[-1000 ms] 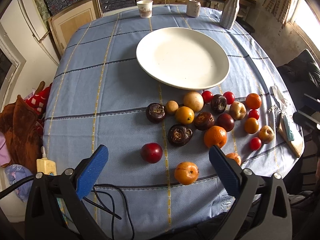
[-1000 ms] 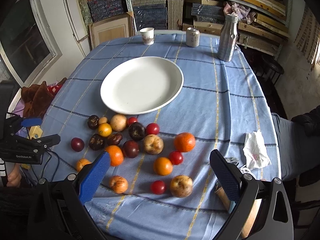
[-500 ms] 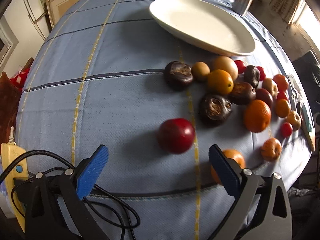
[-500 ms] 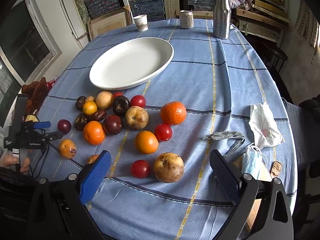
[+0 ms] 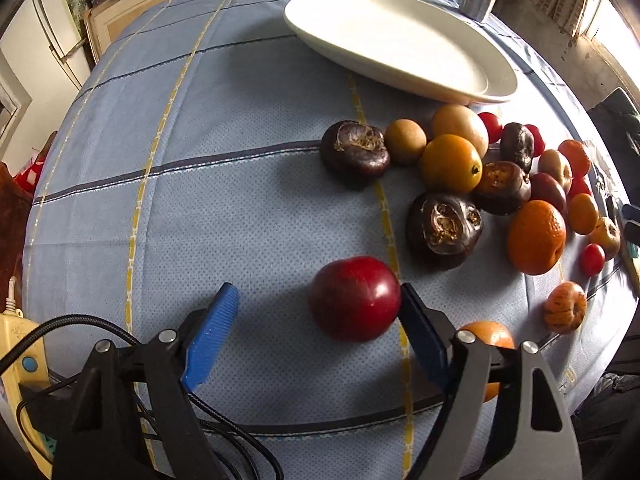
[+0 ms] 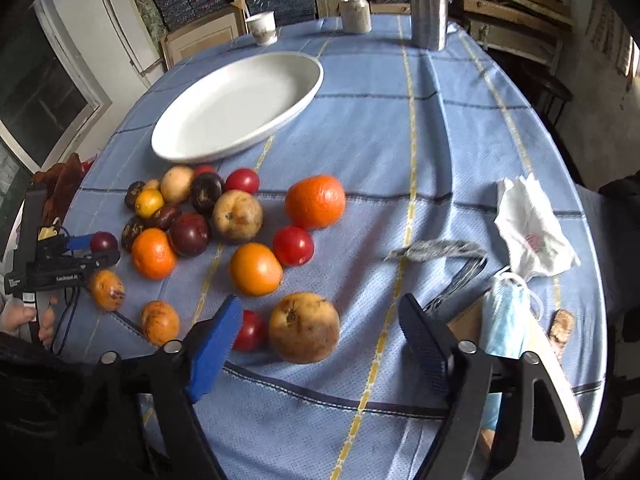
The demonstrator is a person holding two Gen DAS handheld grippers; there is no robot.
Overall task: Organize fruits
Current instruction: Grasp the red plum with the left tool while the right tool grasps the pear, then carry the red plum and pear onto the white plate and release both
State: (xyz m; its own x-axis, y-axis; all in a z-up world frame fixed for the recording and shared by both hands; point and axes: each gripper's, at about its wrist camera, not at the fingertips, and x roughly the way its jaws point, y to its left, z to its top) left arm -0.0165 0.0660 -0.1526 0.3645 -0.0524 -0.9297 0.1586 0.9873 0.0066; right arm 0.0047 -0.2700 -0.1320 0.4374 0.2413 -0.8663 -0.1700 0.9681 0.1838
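A white plate (image 5: 400, 36) lies empty at the far side of the blue cloth; it also shows in the right wrist view (image 6: 236, 108). Several fruits are scattered in front of it. My left gripper (image 5: 316, 324) is open low over the table, and a dark red plum (image 5: 354, 298) sits between its fingers, against the right pad (image 5: 420, 332). My right gripper (image 6: 320, 340) is open, with a brown pear (image 6: 304, 327) between its fingers and a small red fruit (image 6: 250, 330) by the left pad. The left gripper also shows in the right wrist view (image 6: 86, 248).
A cup (image 6: 262, 28), a can (image 6: 355, 14) and a metal bottle (image 6: 430, 4) stand at the table's far edge. A tissue (image 6: 532, 228), a face mask (image 6: 504, 312) and a grey scrap (image 6: 436, 250) lie right. A yellow power strip (image 5: 20, 356) hangs at the left edge.
Both grippers have dropped lower and moved forward. The left one now has the red plum between its fingers; the right one has come up around the brown pear. Both stay open.
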